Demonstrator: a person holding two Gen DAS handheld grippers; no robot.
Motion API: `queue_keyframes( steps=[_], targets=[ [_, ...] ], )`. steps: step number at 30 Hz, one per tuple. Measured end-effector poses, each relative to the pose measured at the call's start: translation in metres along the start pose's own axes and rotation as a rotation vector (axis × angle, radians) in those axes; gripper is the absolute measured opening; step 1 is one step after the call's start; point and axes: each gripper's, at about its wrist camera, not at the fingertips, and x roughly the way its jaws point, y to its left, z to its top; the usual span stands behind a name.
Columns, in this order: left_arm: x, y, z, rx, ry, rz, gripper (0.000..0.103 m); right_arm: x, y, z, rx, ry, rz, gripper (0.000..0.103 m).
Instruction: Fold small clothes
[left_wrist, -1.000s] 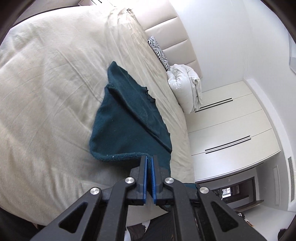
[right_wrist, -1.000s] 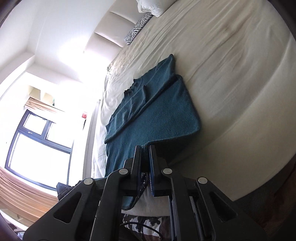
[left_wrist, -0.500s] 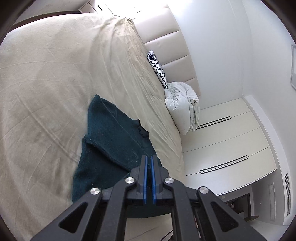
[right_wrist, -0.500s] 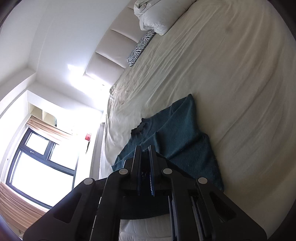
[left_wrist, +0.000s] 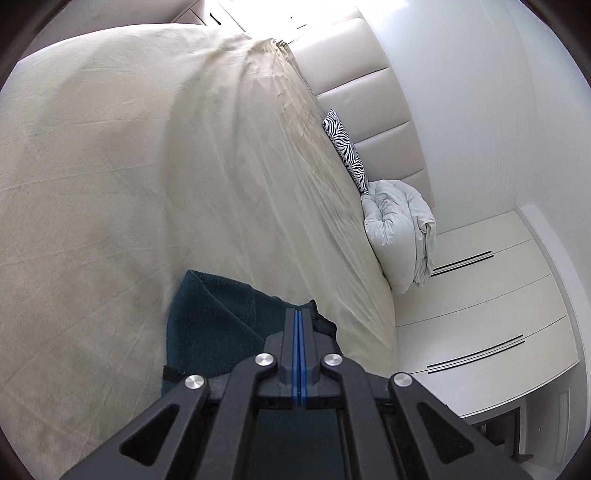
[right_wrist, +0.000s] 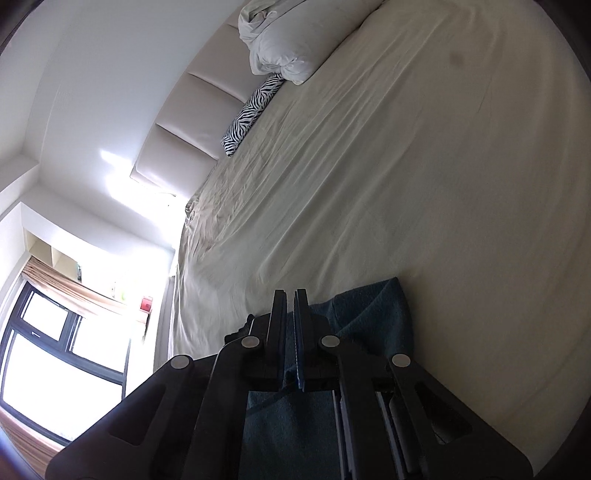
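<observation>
— Beige bedsheet (left_wrist: 110, 177) covers the bed; where's the garment?
— Dark teal garment (left_wrist: 207, 325) lies folded near the bed's edge, under both grippers.
— Left gripper (left_wrist: 298, 314)?
— Its 2 blue pads are pressed together; cloth between them can't be made out.
— Right gripper (right_wrist: 290, 295)?
— Nearly closed, teal fabric pinched in the narrow gap.

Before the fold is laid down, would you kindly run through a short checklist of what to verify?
1. Left gripper shut: ok, though cloth between the pads cannot be seen.
2. Right gripper clamped on the teal garment: ok, cloth shows between the pads.
3. Garment over the bed sheet: ok.
4. Sheet ahead free of objects: ok.
5. Zebra cushion and white duvet away from the garment: ok.
6. Edges aligned: cannot tell, the grippers hide them.
</observation>
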Motion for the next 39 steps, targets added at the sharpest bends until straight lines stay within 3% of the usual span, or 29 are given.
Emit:
queue_keyframes(
  steps=[2,4,5,6,7,8,10,13,17,21,25,29,34,39],
  targets=[
    [0.005,-0.005,-0.006,0.077,0.013,0.039,0.0,0.013,0.012,-0.005,-0.104,0.028,-0.016,0.003],
    [0.011,-0.012,-0.018,0.19,0.039,0.112,0.0,0.021,0.033,-0.02,-0.275,0.042,-0.098,0.005],
    [0.013,-0.017,-0.027,0.263,0.049,0.161,0.003,0.026,0.042,-0.028,-0.362,0.06,-0.145,0.005],
    [0.015,-0.021,-0.036,0.339,0.055,0.208,0.014,0.031,0.048,-0.037,-0.435,0.08,-0.195,0.006],
    [0.017,-0.023,-0.045,0.393,0.057,0.238,0.027,0.036,0.051,-0.044,-0.486,0.093,-0.228,0.012],
    [0.017,-0.023,-0.053,0.429,0.059,0.264,0.033,0.039,0.051,-0.05,-0.519,0.105,-0.244,0.018],
    [0.015,-0.018,-0.064,0.472,0.046,0.316,0.046,0.041,0.051,-0.057,-0.549,0.119,-0.252,0.049],
    [0.016,-0.008,-0.074,0.517,0.033,0.39,0.051,0.04,0.05,-0.059,-0.561,0.119,-0.225,0.052],
    [0.013,0.009,-0.071,0.472,0.026,0.408,0.051,0.034,0.038,-0.068,-0.559,0.162,-0.223,0.052],
    [0.024,0.009,-0.077,0.52,0.059,0.448,0.049,0.032,0.028,-0.072,-0.547,0.166,-0.222,0.052],
    [0.025,0.012,-0.077,0.504,0.048,0.466,0.025,0.035,0.023,-0.075,-0.576,0.186,-0.24,0.052],
    [0.023,0.0,-0.084,0.592,0.029,0.503,0.009,0.038,0.025,-0.076,-0.599,0.198,-0.268,0.052],
    [0.018,-0.019,-0.099,0.714,-0.034,0.565,0.008,0.041,0.031,-0.079,-0.654,0.207,-0.298,0.052],
    [0.014,-0.028,-0.114,0.799,-0.068,0.604,0.007,0.062,0.027,-0.087,-0.696,0.273,-0.378,0.049]
  ],
)
